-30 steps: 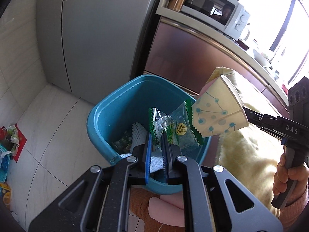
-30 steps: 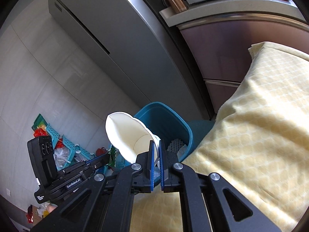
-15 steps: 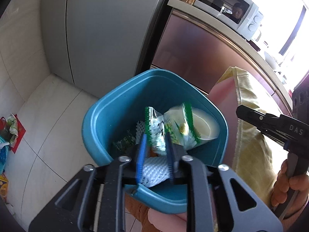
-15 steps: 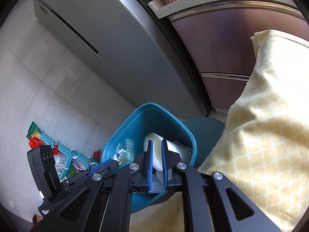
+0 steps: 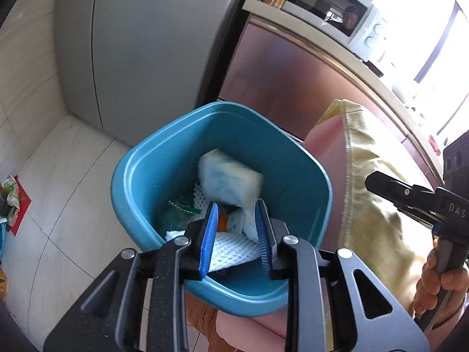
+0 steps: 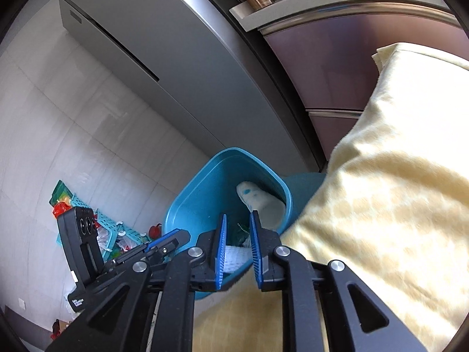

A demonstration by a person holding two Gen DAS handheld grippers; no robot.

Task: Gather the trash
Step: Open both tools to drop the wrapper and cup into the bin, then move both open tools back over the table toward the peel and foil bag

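Note:
A blue trash bin stands on the floor beside the yellow-covered table; it also shows in the right wrist view. Inside lie a crushed white paper cup with blue dots, white foam netting and a green-edged wrapper. The cup also shows in the right wrist view. My left gripper is open and empty just above the bin's near rim. My right gripper is open and empty above the bin's edge; it appears in the left wrist view at the right.
A grey fridge and brown cabinets with a microwave stand behind the bin. The yellow cloth covers the table at the right. Teal baskets with wrappers lie on the tiled floor at the left.
The right gripper opened and the paper cup fell into the bin. The left gripper opened and its green-edged wrapper dropped in too. Both grippers now hang empty.

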